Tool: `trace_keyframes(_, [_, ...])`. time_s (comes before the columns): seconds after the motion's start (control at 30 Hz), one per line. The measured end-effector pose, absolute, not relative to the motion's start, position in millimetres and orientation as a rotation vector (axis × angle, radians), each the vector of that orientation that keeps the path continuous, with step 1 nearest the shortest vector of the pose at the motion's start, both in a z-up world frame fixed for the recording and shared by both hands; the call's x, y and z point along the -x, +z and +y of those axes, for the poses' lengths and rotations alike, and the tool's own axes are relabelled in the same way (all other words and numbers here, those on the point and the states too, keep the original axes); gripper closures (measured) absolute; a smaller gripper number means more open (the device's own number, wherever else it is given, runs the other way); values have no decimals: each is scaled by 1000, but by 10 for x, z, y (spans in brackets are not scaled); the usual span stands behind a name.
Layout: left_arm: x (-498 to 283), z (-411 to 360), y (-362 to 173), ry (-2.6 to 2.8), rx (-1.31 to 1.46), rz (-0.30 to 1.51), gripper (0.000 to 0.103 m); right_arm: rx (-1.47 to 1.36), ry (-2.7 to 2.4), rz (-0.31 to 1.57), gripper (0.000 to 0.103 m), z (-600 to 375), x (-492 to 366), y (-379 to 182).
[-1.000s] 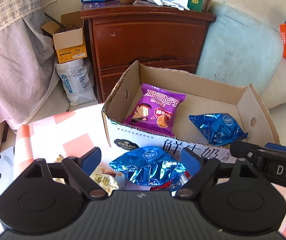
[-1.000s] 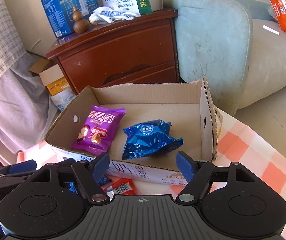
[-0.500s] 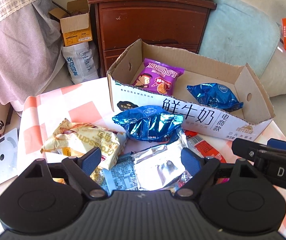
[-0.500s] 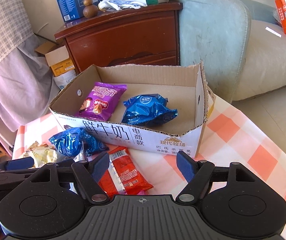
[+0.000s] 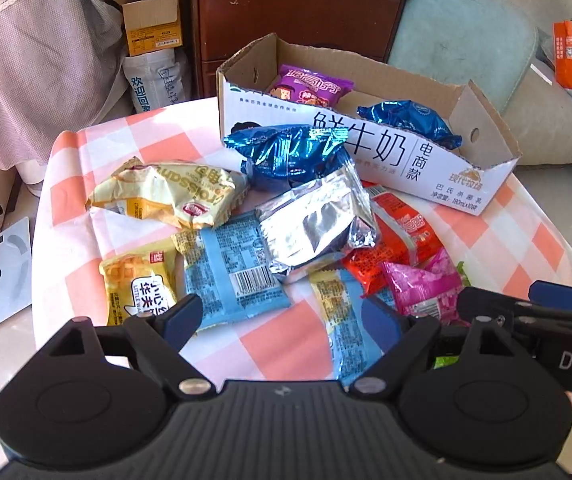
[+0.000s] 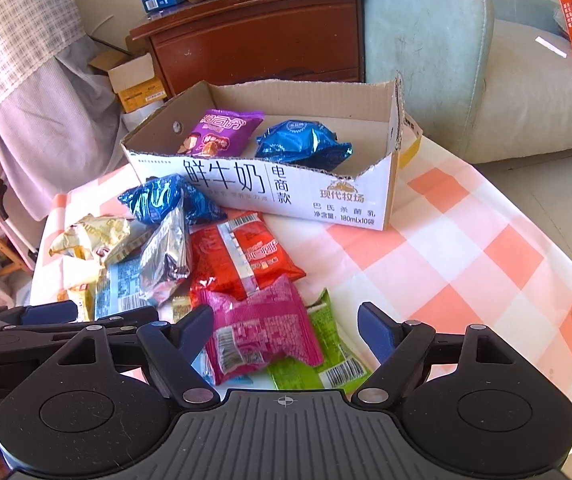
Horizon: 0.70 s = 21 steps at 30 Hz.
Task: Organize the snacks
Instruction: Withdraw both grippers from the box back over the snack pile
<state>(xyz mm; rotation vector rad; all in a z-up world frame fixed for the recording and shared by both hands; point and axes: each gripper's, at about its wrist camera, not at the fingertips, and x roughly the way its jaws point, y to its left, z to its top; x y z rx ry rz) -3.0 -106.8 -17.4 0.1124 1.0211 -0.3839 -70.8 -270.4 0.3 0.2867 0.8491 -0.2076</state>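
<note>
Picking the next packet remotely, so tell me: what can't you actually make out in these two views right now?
- Green packet: right view, mostly under the pink packet; front unseen.
- Second light-blue packet: left view, cut off by the left gripper body.
- Purple packet in the box: left view, lower half behind the front wall.
- Box floor at the far right end: hidden in the left view.

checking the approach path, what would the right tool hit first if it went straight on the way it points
Probably the pink snack packet, lying between the open fingers of the right tool, atop a green packet. Depth is unclear.
</note>
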Motion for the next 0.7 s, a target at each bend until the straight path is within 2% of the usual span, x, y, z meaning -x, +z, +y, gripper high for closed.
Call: trace_keyframes(0.7, [668,-724,-568,-387,-166,1112,16,-295,-170,991,22,-2491,1567,-537])
